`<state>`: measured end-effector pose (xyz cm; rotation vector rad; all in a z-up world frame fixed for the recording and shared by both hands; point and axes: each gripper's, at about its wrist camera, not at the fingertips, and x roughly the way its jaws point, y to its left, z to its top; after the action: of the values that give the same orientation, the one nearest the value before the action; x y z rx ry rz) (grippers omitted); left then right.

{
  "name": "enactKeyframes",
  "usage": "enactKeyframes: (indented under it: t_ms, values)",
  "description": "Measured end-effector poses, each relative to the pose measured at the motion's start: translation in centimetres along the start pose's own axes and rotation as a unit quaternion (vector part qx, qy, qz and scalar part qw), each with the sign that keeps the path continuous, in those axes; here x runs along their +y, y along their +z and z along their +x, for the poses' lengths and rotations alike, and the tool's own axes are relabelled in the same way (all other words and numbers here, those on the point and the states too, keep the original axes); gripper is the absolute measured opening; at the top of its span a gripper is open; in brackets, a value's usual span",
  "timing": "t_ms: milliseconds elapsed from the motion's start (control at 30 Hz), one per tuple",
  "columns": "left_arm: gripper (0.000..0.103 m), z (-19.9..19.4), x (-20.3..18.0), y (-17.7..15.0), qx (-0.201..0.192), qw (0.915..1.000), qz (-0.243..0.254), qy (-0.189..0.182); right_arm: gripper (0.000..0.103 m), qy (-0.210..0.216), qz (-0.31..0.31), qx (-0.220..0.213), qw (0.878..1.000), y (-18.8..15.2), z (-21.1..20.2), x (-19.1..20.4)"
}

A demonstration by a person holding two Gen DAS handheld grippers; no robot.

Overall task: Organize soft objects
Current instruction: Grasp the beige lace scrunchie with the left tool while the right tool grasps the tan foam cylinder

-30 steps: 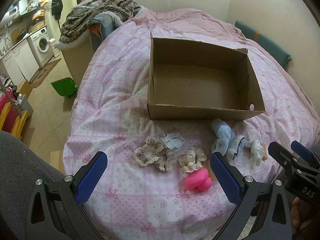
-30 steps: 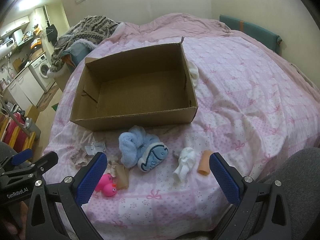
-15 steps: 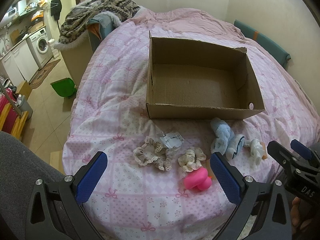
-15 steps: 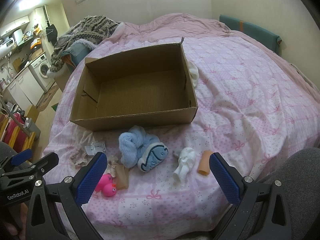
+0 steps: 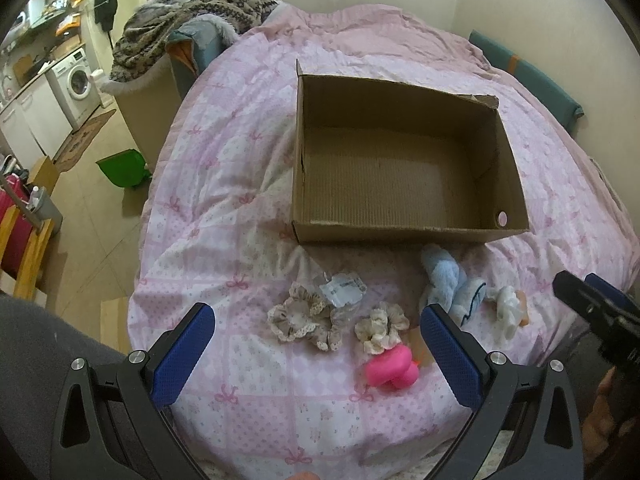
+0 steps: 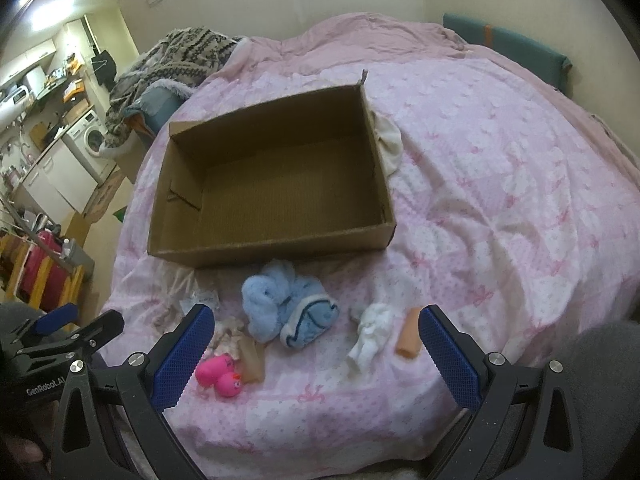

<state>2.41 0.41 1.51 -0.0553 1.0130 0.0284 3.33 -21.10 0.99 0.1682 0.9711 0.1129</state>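
An empty cardboard box (image 5: 404, 232) (image 6: 272, 246) lies open on the pink bed. In front of it lie a blue plush (image 5: 450, 280) (image 6: 288, 312), a pink rubber duck (image 5: 392, 370) (image 6: 220, 372), beige scrunchies (image 5: 304, 318), a smaller scrunchie (image 5: 380, 326), a white soft toy (image 6: 372, 336) and an orange piece (image 6: 409, 338). My left gripper (image 5: 316, 332) is open above the scrunchies and duck, holding nothing. My right gripper (image 6: 312, 332) is open above the blue plush and white toy, holding nothing.
A small plastic bag with a label (image 5: 344, 290) lies by the scrunchies. A white cloth (image 6: 390, 144) sits behind the box's right corner. A patterned blanket (image 5: 192, 12) is piled at the bed's far left. The floor with a green bin (image 5: 124, 168) lies left of the bed.
Both grippers have drifted only slightly. The objects on the bed have not moved.
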Motion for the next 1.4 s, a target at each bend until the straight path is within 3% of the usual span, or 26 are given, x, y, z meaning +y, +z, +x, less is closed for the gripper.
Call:
enactKeyframes:
  t_ms: [333, 533, 633, 700, 800, 967, 1033, 1100, 1200, 1333, 1400]
  values:
    - [0.103, 2.7, 1.0, 3.8, 0.043, 0.9989, 0.007, 0.018, 0.103, 0.029, 0.086, 0.067, 0.994, 3.9, 1.9, -5.8]
    - [0.103, 5.8, 2.2, 4.5, 0.071, 0.9967, -0.013, 0.037, 0.103, -0.004, 0.159, 0.129, 0.979, 3.6, 5.4, -10.7]
    - [0.103, 7.1, 3.0, 4.1, 0.082, 0.9953, -0.027, 0.044, 0.080, -0.015, 0.186, 0.160, 0.969, 3.0, 7.2, -12.1]
    - [0.103, 7.8, 3.5, 3.9, 0.092, 0.9943, -0.037, 0.041, 0.075, -0.018, 0.194, 0.182, 0.964, 2.6, 8.4, -12.4]
    - [0.103, 8.3, 3.7, 3.5, 0.098, 0.9936, -0.041, 0.039, 0.047, -0.016, 0.200, 0.218, 0.955, 1.3, 10.4, -12.1]
    - [0.103, 9.1, 4.4, 3.4, 0.111, 0.9920, -0.051, 0.032, 0.031, -0.019, 0.192, 0.258, 0.947, -0.4, 13.4, -10.9]
    - [0.103, 9.4, 5.0, 3.6, 0.112, 0.9912, -0.062, 0.032, 0.014, -0.033, 0.177, 0.251, 0.951, -0.4, 13.6, -10.5]
    - [0.103, 9.7, 5.9, 3.6, 0.119, 0.9891, -0.082, 0.028, 0.009, -0.035, 0.171, 0.239, 0.955, -0.2, 13.2, -10.2]
    - [0.097, 10.4, 7.1, 3.4, 0.134, 0.9847, -0.109, 0.024, 0.008, -0.031, 0.159, 0.204, 0.965, 0.4, 12.0, -9.6]
    - [0.081, 11.6, 7.6, 2.6, 0.165, 0.9783, -0.125, 0.010, 0.008, 0.024, 0.148, 0.104, 0.983, 2.0, 8.4, -8.8]
    - [0.079, 12.2, 7.2, 2.1, 0.181, 0.9767, -0.115, 0.004, 0.008, 0.053, 0.135, 0.068, 0.987, 2.8, 6.8, -8.1]
